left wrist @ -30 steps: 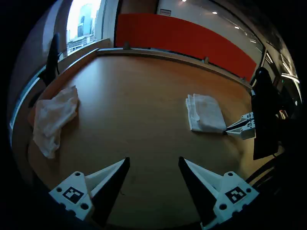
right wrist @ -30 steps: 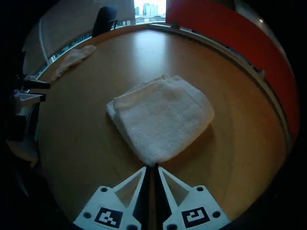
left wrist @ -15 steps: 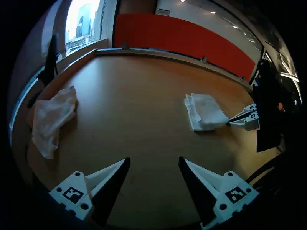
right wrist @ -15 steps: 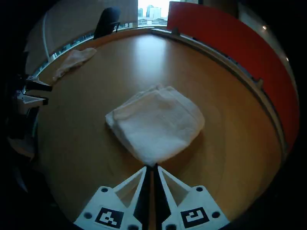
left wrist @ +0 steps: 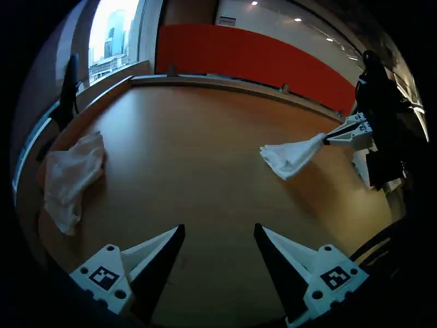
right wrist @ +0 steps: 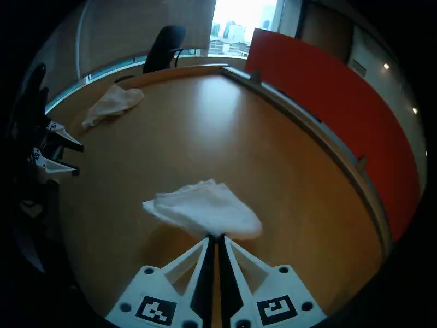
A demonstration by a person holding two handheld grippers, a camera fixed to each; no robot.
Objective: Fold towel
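A folded white towel [right wrist: 205, 210] hangs in the air above the wooden table [right wrist: 218, 136], pinched at one corner by my right gripper [right wrist: 218, 238], which is shut on it. The left gripper view shows the same towel [left wrist: 287, 156] lifted off the table at the right, held by the right gripper [left wrist: 328, 139]. My left gripper [left wrist: 218, 232] stands open low over the near table edge with nothing between its fingers. A second, crumpled white towel [left wrist: 68, 177] lies at the table's left edge, also the crumpled towel [right wrist: 113, 103] far off in the right gripper view.
A red partition [left wrist: 251, 57] runs along the table's far edge. An office chair [right wrist: 164, 46] stands by the window beyond the table. A person in dark clothing [left wrist: 382, 120] stands at the right, holding the right gripper.
My right gripper has lifted the folded towel off the table and raised it; the towel now hangs from its pinched corner. The left gripper has stayed in place, open.
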